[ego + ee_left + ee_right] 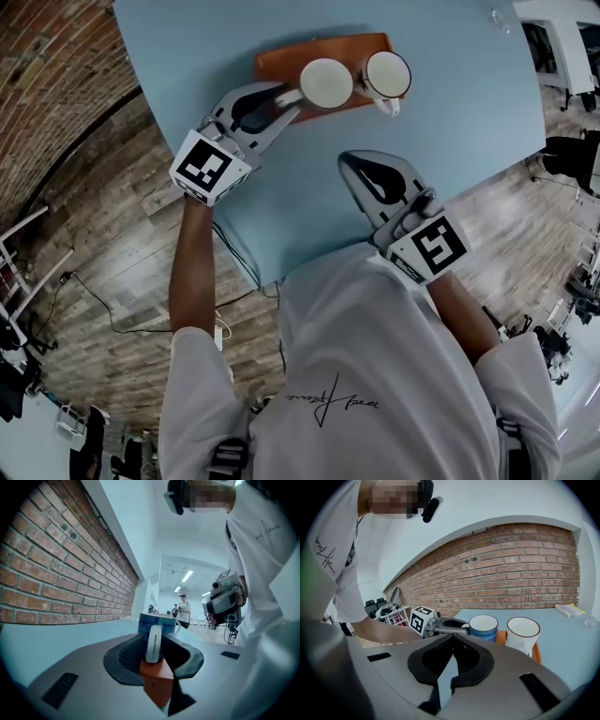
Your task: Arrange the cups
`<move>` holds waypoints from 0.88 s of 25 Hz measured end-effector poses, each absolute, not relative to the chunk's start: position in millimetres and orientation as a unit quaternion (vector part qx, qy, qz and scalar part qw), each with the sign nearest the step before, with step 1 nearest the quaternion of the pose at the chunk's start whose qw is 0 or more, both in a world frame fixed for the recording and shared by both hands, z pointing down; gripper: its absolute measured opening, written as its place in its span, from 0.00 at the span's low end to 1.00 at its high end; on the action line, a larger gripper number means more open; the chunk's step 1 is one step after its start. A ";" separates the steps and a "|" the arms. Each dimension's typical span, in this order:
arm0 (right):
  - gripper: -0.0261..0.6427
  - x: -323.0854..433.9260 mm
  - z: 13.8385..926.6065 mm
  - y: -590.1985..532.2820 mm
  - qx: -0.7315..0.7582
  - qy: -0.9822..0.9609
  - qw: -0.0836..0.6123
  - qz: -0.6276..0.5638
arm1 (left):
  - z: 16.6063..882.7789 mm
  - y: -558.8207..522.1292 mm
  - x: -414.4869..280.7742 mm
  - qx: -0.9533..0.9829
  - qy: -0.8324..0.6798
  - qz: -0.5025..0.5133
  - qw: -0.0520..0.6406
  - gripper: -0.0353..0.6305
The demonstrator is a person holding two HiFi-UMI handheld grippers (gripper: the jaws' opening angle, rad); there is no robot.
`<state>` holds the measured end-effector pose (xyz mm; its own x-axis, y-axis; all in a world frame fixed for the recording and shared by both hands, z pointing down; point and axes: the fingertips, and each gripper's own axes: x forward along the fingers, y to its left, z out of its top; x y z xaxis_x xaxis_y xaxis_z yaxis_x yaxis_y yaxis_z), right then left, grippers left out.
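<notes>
**Blue cup point(325, 82) on the tray point(281, 58), its handle point(153, 644) in the left gripper point(287, 99)**

Blue cup stands upright on the orange-brown wooden tray, mouth up, white inside and banded in blue outside. Its white handle points toward the person's left, out over the tray's near corner. The white cup point(387, 73) stands just beside it on the same tray, with a narrow gap between them. It is also upright, with a dark rim round its mouth and its own handle turned toward the tray's near edge.

The left gripper reaches in level from the tray's left side. Its jaws are closed in on the blue cup's handle, one pad on each side of the loop. The tray's corner shows right under them.

The right gripper point(347, 161) hangs over bare table point(178, 66) nearer the person, apart from the tray and tilted a little downward toward the cups. Its jaws are together.

The tray lies on the farther part of the light-blue table. A brick wall point(511, 573) runs along one side of the room, and wood-plank floor point(112, 234) shows round the table. Far off in the left gripper view, a few people point(184, 609) stand in a bright hall.
</notes>
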<state>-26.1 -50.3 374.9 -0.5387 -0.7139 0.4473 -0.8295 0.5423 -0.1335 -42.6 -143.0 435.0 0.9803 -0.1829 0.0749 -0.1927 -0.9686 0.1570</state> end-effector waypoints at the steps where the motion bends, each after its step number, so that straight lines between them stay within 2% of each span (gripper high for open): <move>1: 0.07 -26.0 375.1 -49.7 0.447 -0.861 0.174 0.168 | 434.2 -141.9 -41.9 0.992 -0.092 0.029 0.082 0.21; 9: 0.07 -24.6 376.6 -47.7 0.441 -0.863 0.178 0.170 | 433.1 -136.2 -37.0 0.994 -0.081 0.041 0.053 0.16; 22: 0.07 -24.8 374.3 -50.0 0.441 -0.864 0.176 0.166 | 431.1 -132.1 -33.8 0.992 -0.113 0.033 0.055 0.14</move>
<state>-24.8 -50.0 374.3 -0.5489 -0.7047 0.4496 -0.8209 0.5557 -0.1313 -33.8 -132.1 431.1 0.9723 -0.2205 0.0775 -0.2278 -0.9683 0.1022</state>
